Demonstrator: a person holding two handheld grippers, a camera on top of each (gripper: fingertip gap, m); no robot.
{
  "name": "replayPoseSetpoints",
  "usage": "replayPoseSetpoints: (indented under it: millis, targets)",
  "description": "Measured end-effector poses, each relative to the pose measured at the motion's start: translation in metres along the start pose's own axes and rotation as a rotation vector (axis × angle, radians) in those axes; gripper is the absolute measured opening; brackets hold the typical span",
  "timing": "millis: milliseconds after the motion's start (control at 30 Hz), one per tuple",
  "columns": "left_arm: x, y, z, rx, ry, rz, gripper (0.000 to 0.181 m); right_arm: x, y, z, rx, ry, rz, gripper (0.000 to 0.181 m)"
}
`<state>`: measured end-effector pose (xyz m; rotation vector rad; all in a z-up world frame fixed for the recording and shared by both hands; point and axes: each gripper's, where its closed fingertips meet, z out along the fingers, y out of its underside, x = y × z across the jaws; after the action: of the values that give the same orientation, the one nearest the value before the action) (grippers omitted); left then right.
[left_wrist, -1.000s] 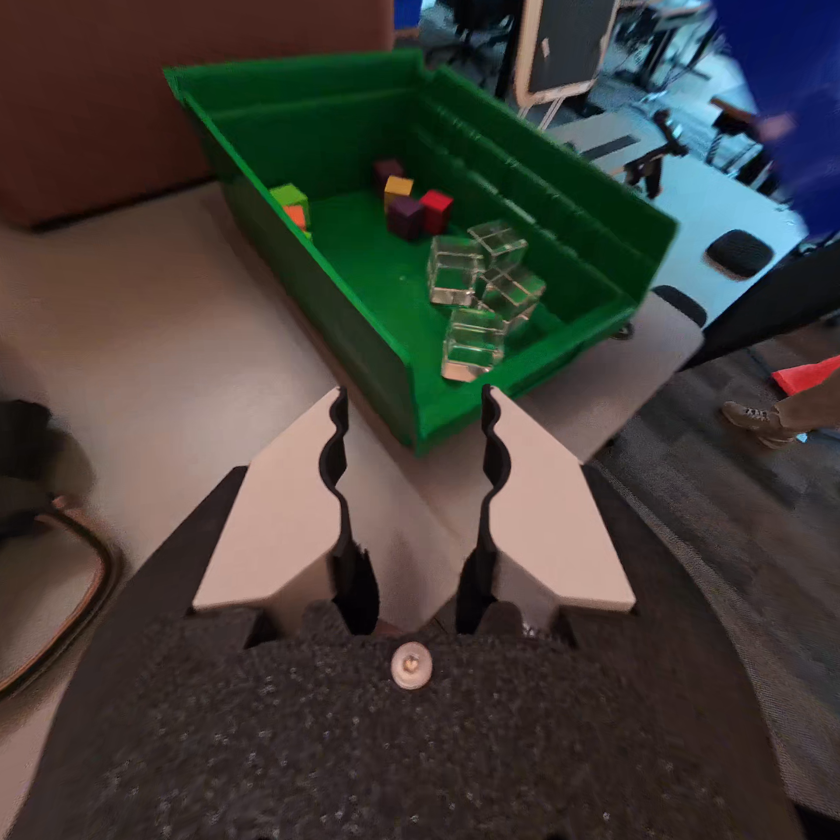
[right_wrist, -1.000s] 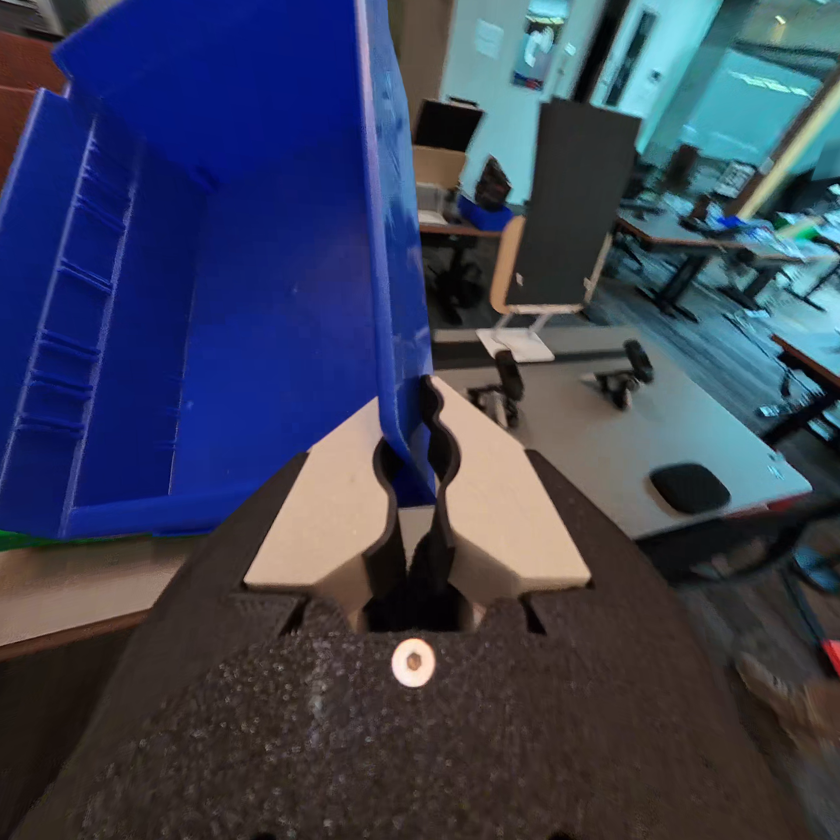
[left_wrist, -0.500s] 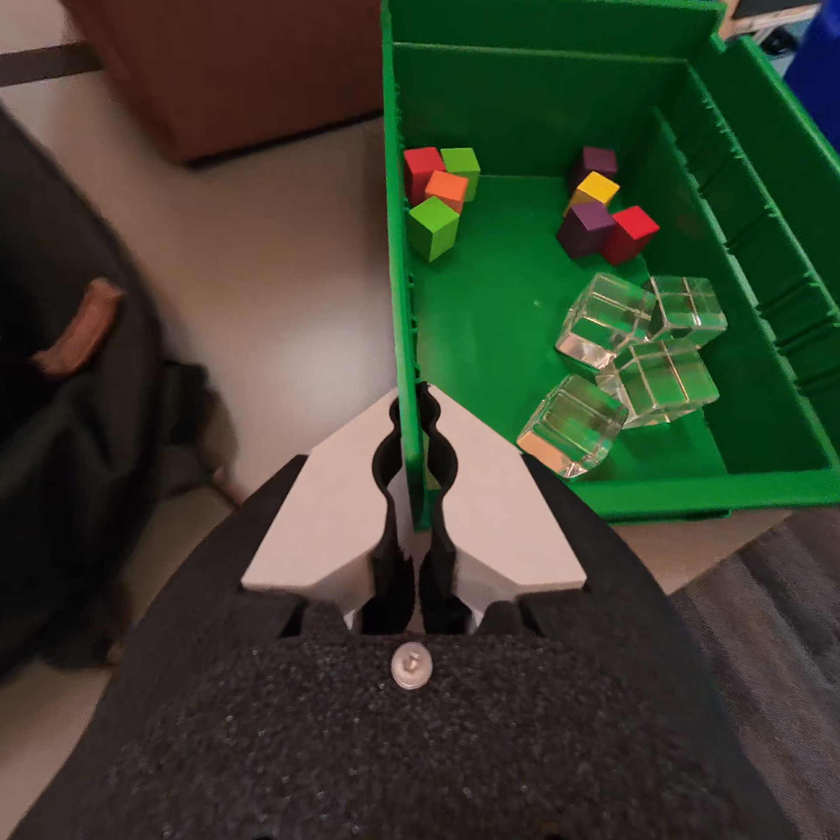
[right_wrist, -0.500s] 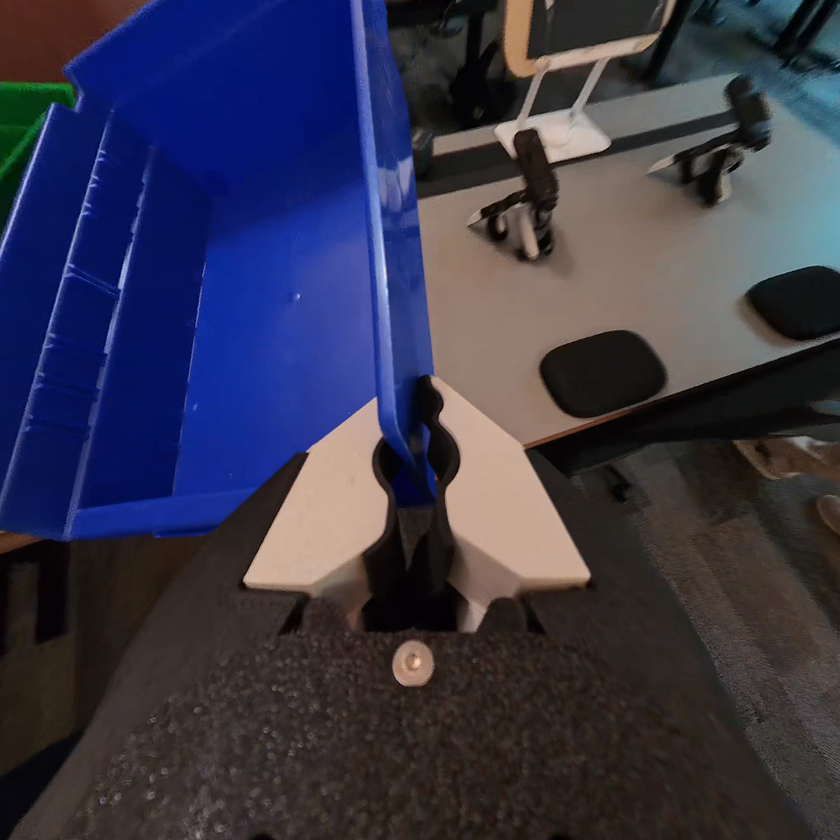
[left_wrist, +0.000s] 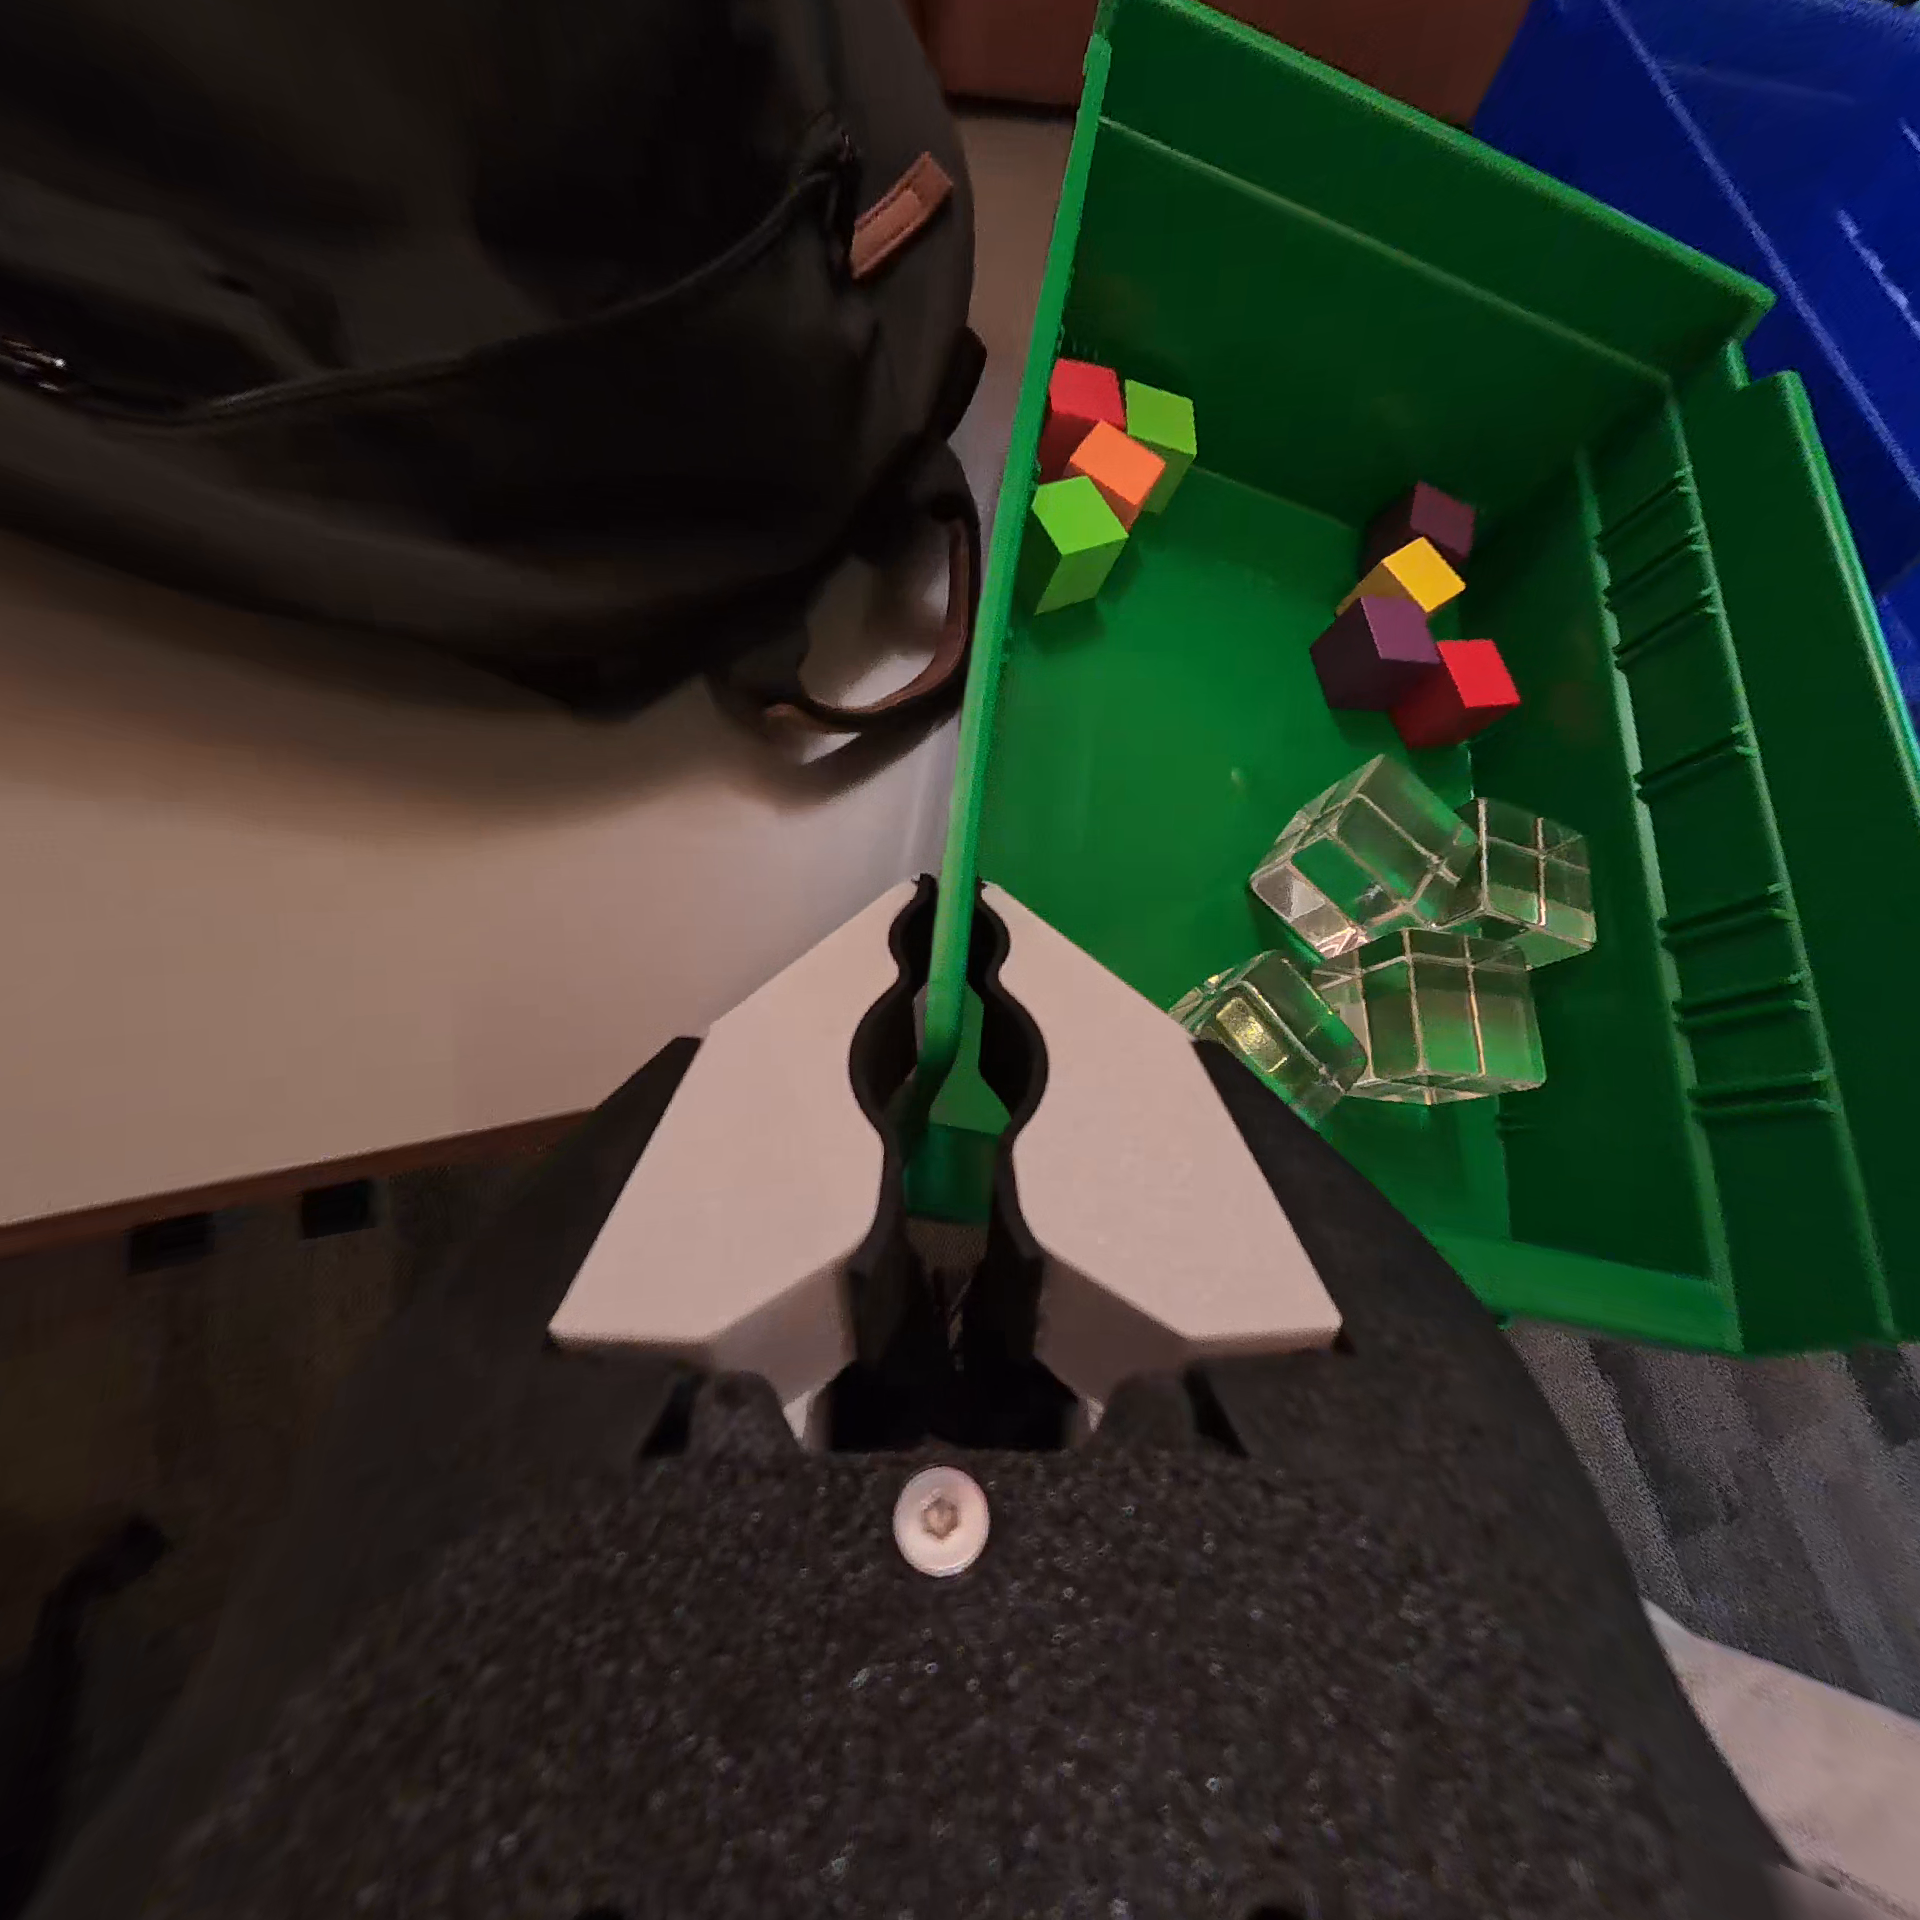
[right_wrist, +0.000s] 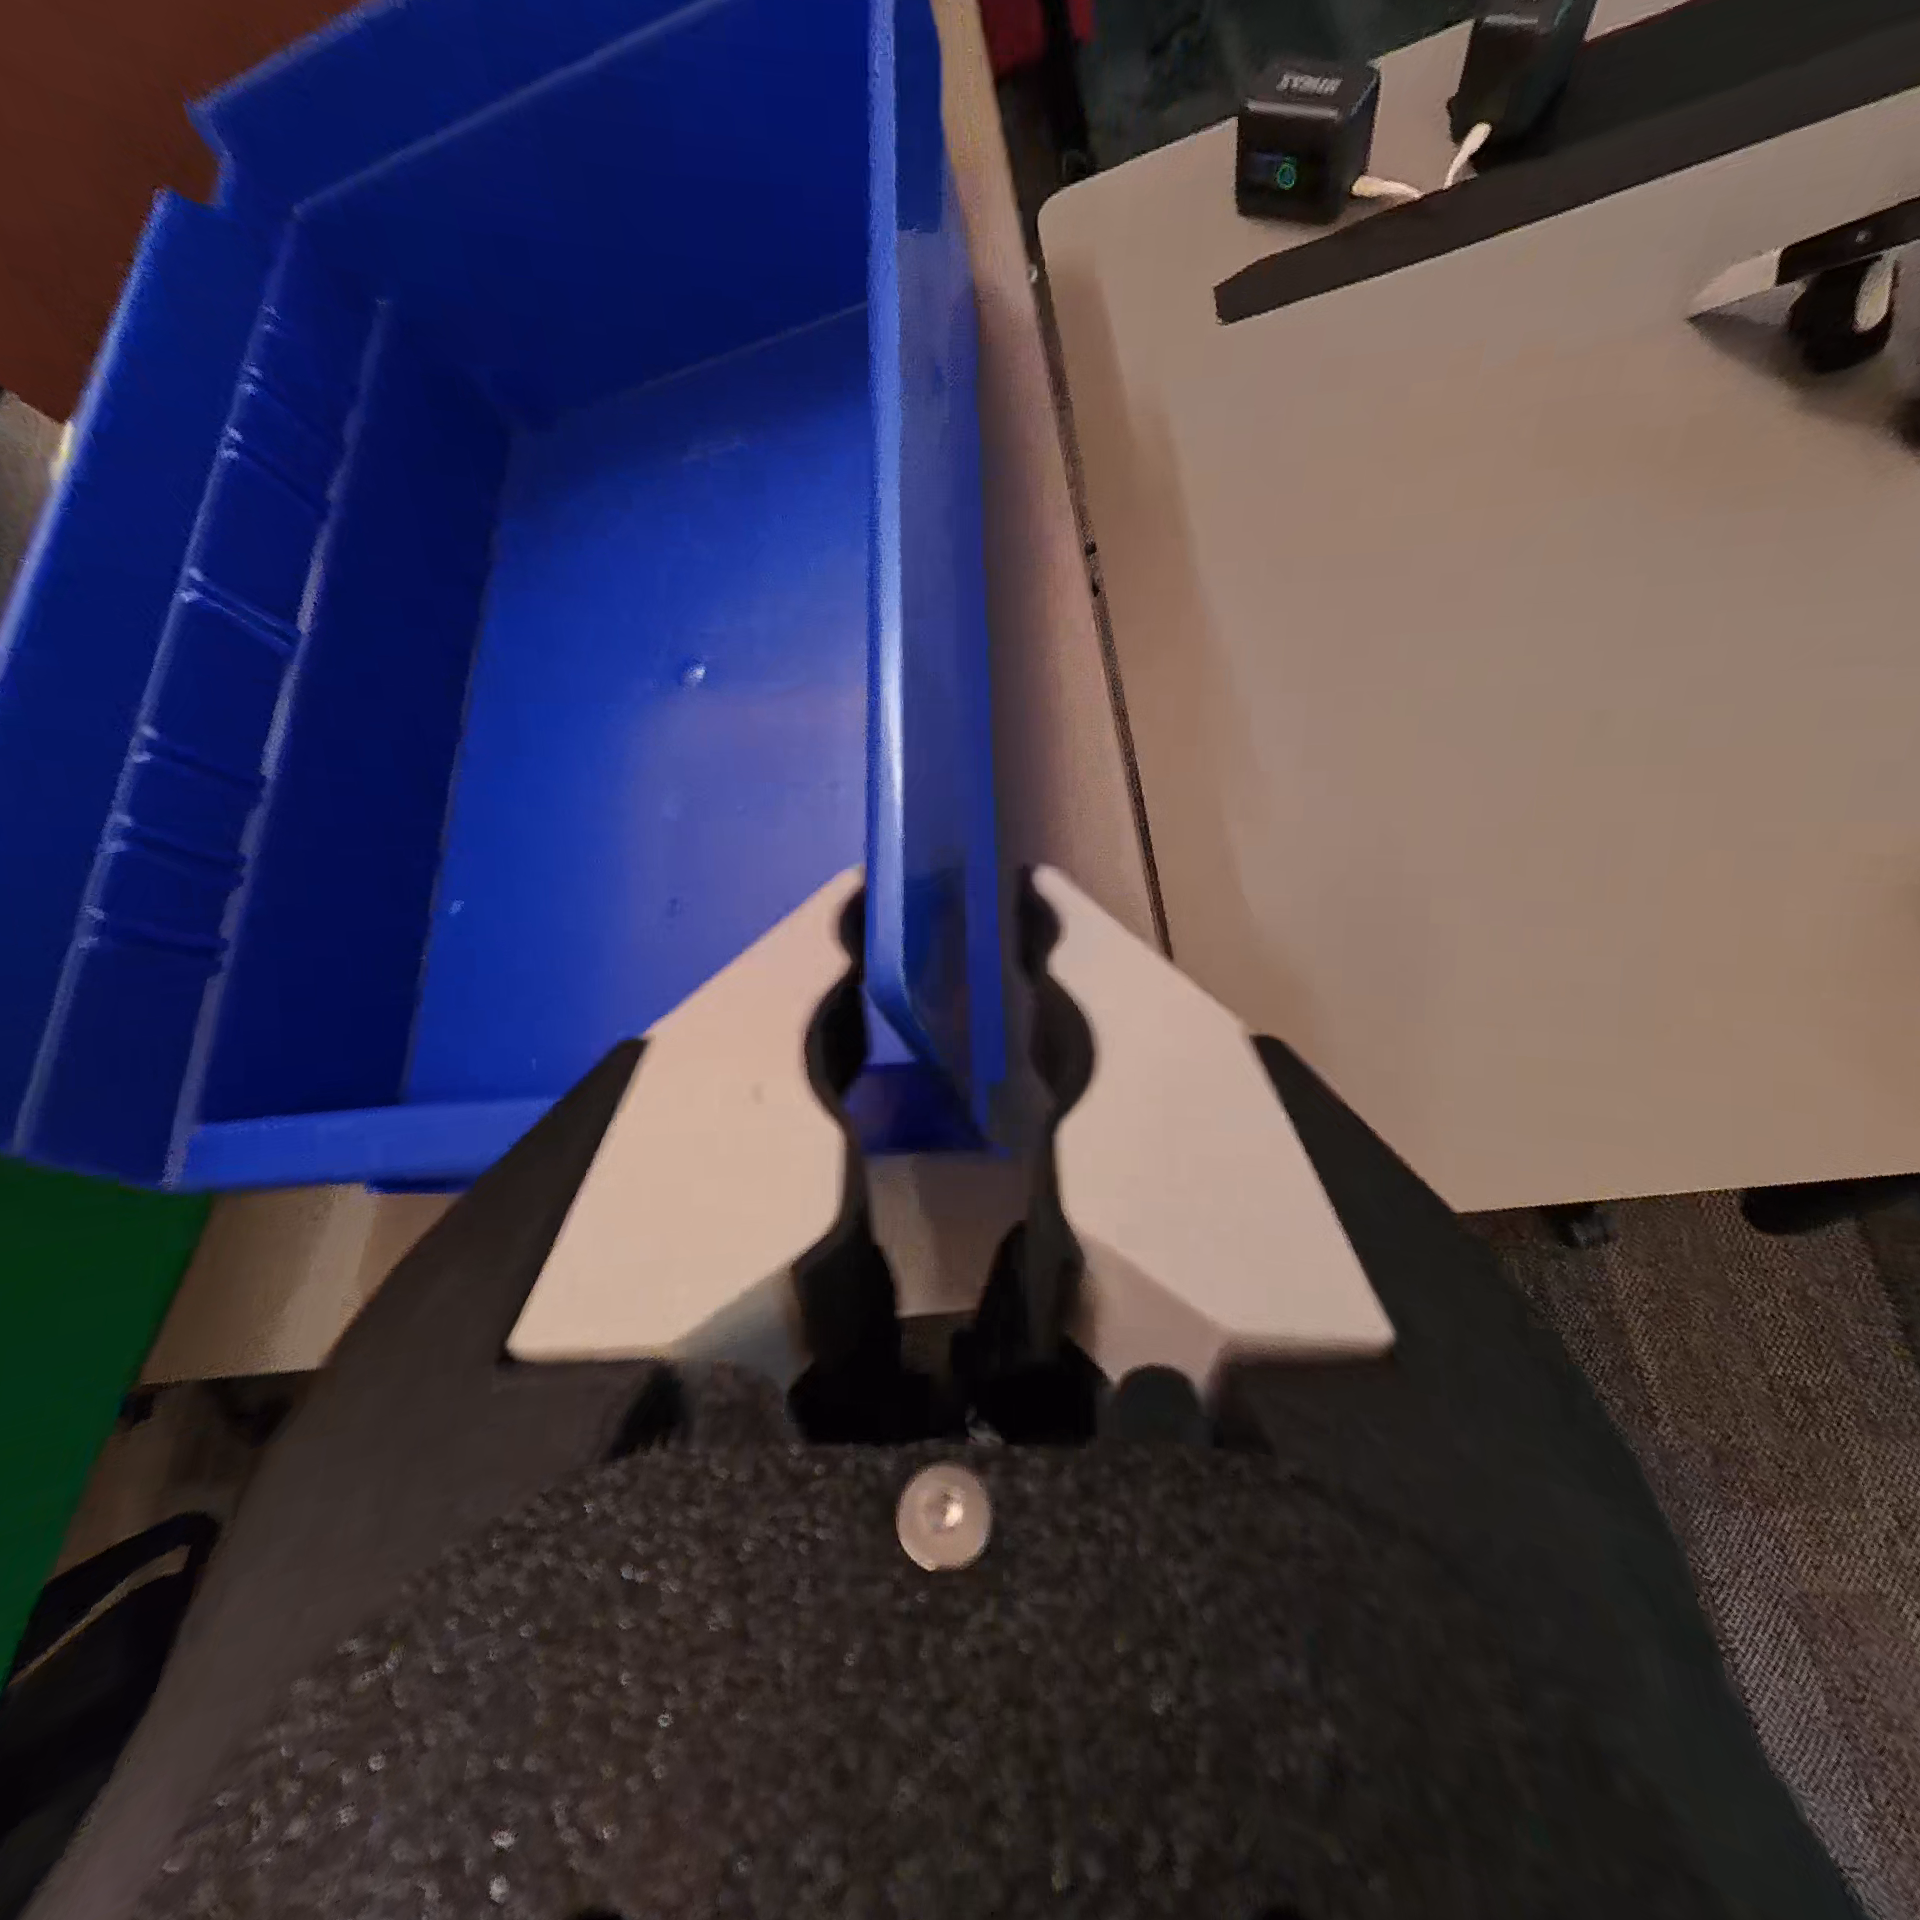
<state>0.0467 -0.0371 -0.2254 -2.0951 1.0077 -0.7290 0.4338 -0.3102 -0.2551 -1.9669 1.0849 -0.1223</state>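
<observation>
Green plastic sits pinched in your left tool (left_wrist: 951, 904): it has closed on the green bin (left_wrist: 1351, 270) wall at frame centre since a second ago. Your right tool (right_wrist: 940, 899) has loosened, jaws now parted around the blue bin (right_wrist: 644, 644) wall, centre frame.

Two bins: one green bin (left_wrist: 1351, 270); one blue bin (right_wrist: 623, 623); eight coloured cubes (left_wrist: 1117, 468); four clear cubes (left_wrist: 1423, 1008); one black bag (left_wrist: 416, 312).

My green bin (left_wrist: 1299, 260) and blue bin (right_wrist: 644, 644) look like smooth glossy plastic; the clear cubes (left_wrist: 1434, 997) glassy, the backpack (left_wrist: 436, 343) matt cloth, my counter (left_wrist: 364, 914) smooth.
</observation>
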Motion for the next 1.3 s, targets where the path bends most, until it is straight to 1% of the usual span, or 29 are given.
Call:
replayPoseSetpoints:
  millis: [33,67,100,133,167,200,233,267,300,333,367,400,433,467,500,600,667,767,833,933,1033,1100,1167,1300]
  targets:
    - [0.0,0.003,-0.003,0.002,0.002,-0.009,0.005,-0.002,-0.005,-0.006,0.007,0.005,0.0,0.041]
    - [0.0,0.007,-0.006,0.0,0.004,-0.019,0.005,-0.004,-0.01,-0.017,0.019,0.026,-0.021,0.049]
    - [0.001,0.011,-0.008,-0.006,0.005,-0.017,0.005,-0.009,-0.018,-0.034,0.06,0.059,-0.06,0.051]
    - [0.002,0.014,-0.01,-0.015,0.008,-0.014,0.005,-0.026,-0.025,-0.053,0.119,0.057,-0.118,0.053]
    - [0.003,0.018,-0.012,-0.024,0.014,-0.011,0.005,-0.056,-0.025,-0.068,0.147,0.001,-0.179,0.053]
    - [0.004,0.021,-0.015,-0.03,0.019,-0.003,0.005,-0.099,-0.01,-0.077,0.113,-0.125,-0.219,0.053]
    - [0.006,0.024,-0.017,-0.032,0.022,0.011,0.005,-0.148,0.013,-0.082,0.035,-0.29,-0.202,0.057]
    - [0.007,0.027,-0.02,-0.034,0.024,0.024,0.005,-0.192,0.039,-0.083,-0.071,-0.434,-0.153,0.067]
    - [0.008,0.03,-0.023,-0.036,0.029,0.035,0.005,-0.226,0.065,-0.081,-0.182,-0.516,-0.119,0.07]
    - [0.009,0.032,-0.025,-0.036,0.035,0.045,0.005,-0.247,0.086,-0.074,-0.265,-0.535,-0.117,0.069]
    - [0.009,0.035,-0.028,-0.035,0.042,0.049,0.005,-0.259,0.098,-0.065,-0.3,-0.522,-0.125,0.066]
    - [0.01,0.036,-0.03,-0.035,0.053,0.055,0.005,-0.266,0.105,-0.057,-0.326,-0.506,-0.117,0.057]
    - [0.011,0.037,-0.032,-0.034,0.058,0.066,0.005,-0.268,0.113,-0.052,-0.373,-0.473,-0.113,0.046]
    - [0.01,0.038,-0.034,-0.032,0.057,0.083,0.005,-0.265,0.115,-0.05,-0.392,-0.428,-0.147,0.036]
    - [0.009,0.038,-0.036,-0.027,0.064,0.093,0.005,-0.258,0.115,-0.049,-0.406,-0.368,-0.206,0.018]
    - [0.009,0.034,-0.045,-0.002,0.08,0.165,0.005,-0.255,0.124,-0.056,-0.484,-0.248,-0.305,0.012]
    - [0.006,0.03,-0.054,0.017,0.099,0.197,0.005,-0.26,0.13,-0.066,-0.484,-0.164,-0.343,0.01]
    - [-0.012,0.029,-0.07,0.034,0.17,0.187,0.005,-0.282,0.135,-0.09,-0.45,-0.108,-0.3,0.01]
    - [-0.028,0.03,-0.087,0.044,0.219,0.185,0.005,-0.305,0.139,-0.107,-0.43,-0.064,-0.302,0.01]
    - [-0.073,0.03,-0.12,0.073,0.253,0.183,0.005,-0.36,0.147,-0.125,-0.411,-0.028,-0.34,0.01]
    - [-0.141,0.028,-0.15,0.088,0.252,0.134,0.005,-0.434,0.16,-0.124,-0.414,-0.04,-0.375,0.01]
    - [-0.195,0.021,-0.168,0.101,0.215,0.113,0.005,-0.49,0.17,-0.112,-0.426,-0.055,-0.427,0.01]
    - [-0.254,0.013,-0.183,0.112,0.163,0.084,0.005,-0.551,0.178,-0.093,-0.431,-0.106,-0.469,0.01]
    - [-0.373,0.002,-0.208,0.119,0.022,0.039,0.005,-0.673,0.193,-0.04,-0.452,-0.24,-0.563,0.011]
